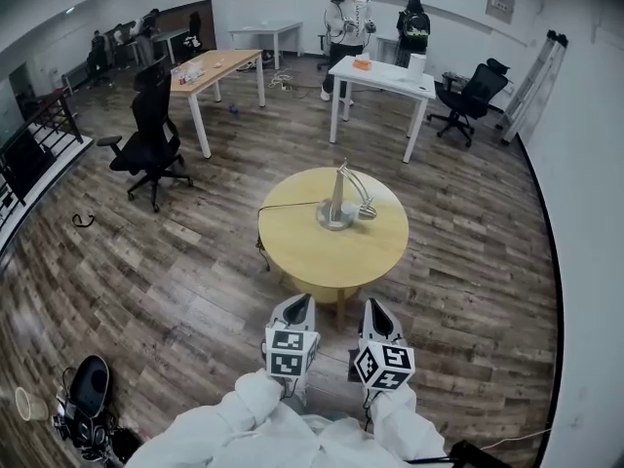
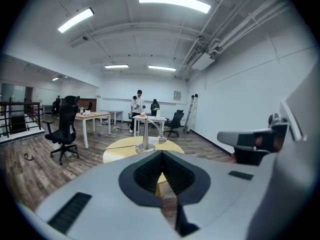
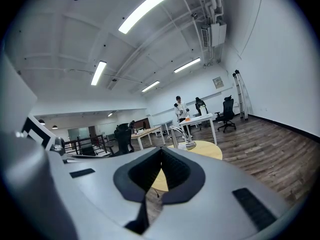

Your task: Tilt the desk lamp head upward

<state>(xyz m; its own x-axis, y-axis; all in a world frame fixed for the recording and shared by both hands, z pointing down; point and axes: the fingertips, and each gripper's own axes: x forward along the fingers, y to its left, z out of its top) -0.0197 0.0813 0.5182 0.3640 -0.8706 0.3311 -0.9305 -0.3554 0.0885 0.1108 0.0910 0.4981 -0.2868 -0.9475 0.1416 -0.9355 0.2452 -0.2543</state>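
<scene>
At the far left of the head view a black chair is seen on the wood floor, with a wooden desk behind it. Low in that view the left gripper is held out from a white sleeve, short of the round yellow tabletop and not touching it. In the left gripper view its fingers are seen pressed together at the tips, with nothing held between them. Only the tabletop shows through the gap behind the tips.

The lamp is set on the tabletop, a little beyond its middle and well apart from both grippers. Its round base rests flat and the stem is upright. The arm slopes down to the right, so that the head hangs low over the tabletop, just right of the base. A dark cable is run leftward from the base and over the edge.

The right gripper is held just beside the left one, likewise short of the tabletop. As the right gripper view shows, its fingers are closed on each other and nothing is pinched.

Beyond the tabletop a white desk is placed, and two people are standing behind it. A second black chair is seen further right, and a ladder is leaned against the right wall.
</scene>
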